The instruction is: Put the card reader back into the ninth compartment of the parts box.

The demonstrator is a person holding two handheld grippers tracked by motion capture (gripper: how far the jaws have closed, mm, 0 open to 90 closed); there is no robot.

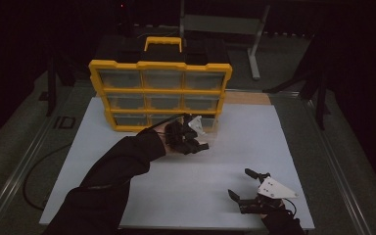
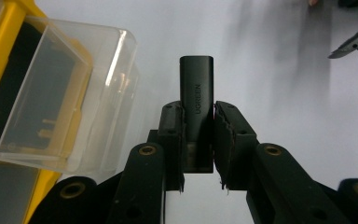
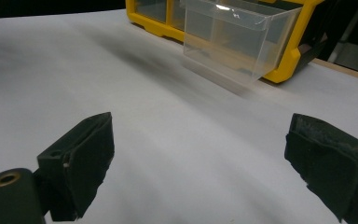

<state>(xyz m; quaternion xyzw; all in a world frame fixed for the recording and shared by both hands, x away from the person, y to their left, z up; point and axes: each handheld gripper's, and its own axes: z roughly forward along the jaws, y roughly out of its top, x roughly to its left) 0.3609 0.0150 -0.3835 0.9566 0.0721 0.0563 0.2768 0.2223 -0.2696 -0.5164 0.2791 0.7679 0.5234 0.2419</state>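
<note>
At the centre of the left gripper view the left gripper point(image 2: 199, 135) is clamped on a black adapter point(image 2: 196, 93) over the white surface point(image 2: 270, 70), beside a pulled-out clear drawer point(image 2: 70, 93) at left, while at the lower right of the high view the right gripper point(image 1: 242, 185) rests spread wide, holding nothing.
</note>
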